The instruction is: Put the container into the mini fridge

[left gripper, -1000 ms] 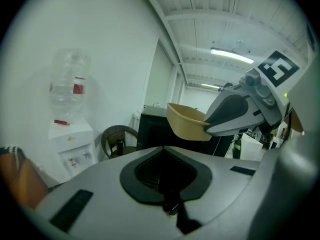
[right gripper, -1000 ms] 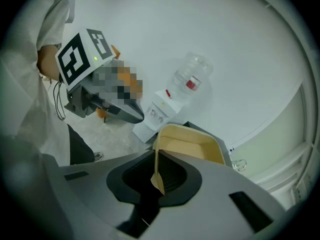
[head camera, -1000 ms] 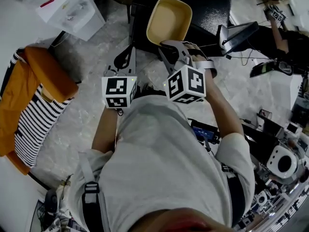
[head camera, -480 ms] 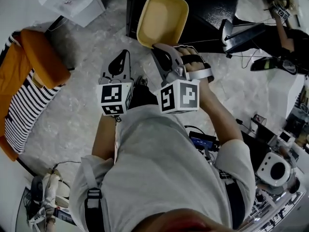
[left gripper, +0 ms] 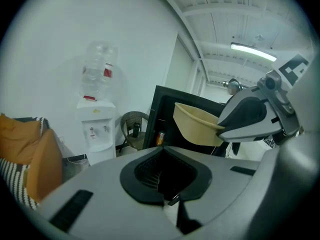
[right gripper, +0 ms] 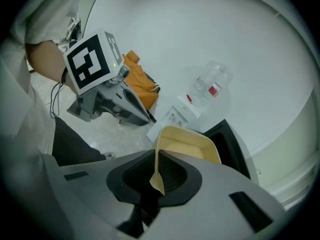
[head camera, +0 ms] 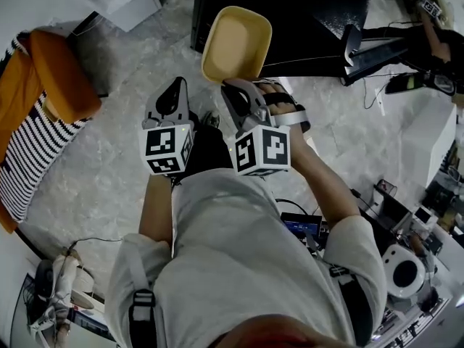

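Container (head camera: 235,42) rim clamped in right gripper (head camera: 237,87), left gripper (head camera: 172,97) closed and empty beside it, open mini fridge (head camera: 304,20) beyond

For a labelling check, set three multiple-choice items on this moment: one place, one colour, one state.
1. The container is: A on the floor; B in the right gripper; C inside the fridge.
2. Its colour: A blue; B red; C pale yellow.
3. The left gripper is: A shut, empty; B shut on the container; C holding a can.
Answers: B, its rim is pinched between the right jaws; C, seen in all views; A, its jaws meet with nothing between.
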Demonstrator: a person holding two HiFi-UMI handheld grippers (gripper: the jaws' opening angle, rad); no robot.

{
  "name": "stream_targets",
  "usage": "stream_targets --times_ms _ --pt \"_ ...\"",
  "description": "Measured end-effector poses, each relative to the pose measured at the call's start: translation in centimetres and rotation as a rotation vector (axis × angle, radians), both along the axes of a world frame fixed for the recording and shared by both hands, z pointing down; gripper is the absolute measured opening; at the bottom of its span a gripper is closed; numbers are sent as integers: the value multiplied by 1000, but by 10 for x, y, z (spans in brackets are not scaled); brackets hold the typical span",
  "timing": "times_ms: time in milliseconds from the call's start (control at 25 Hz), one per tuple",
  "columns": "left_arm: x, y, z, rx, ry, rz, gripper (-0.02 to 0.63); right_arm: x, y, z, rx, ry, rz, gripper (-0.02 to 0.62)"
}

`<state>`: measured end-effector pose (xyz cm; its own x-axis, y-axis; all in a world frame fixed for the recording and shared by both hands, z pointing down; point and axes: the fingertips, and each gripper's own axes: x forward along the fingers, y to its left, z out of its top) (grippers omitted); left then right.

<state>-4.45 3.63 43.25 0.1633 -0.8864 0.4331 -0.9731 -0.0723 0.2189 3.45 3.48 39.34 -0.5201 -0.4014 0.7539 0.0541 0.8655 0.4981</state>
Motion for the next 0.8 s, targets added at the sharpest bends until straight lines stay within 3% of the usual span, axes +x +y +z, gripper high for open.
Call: stream_targets --times_ms 240,560,800 --pt "8 10 9 51 -67 20 11 -5 9 29 -65 -31 10 52" --pt "-32 25 25 91 17 9 12 -32 12 65 -157 -15 105 52" --pt "-58 6 55 131 23 136 12 -46 0 94 -170 27 213 51"
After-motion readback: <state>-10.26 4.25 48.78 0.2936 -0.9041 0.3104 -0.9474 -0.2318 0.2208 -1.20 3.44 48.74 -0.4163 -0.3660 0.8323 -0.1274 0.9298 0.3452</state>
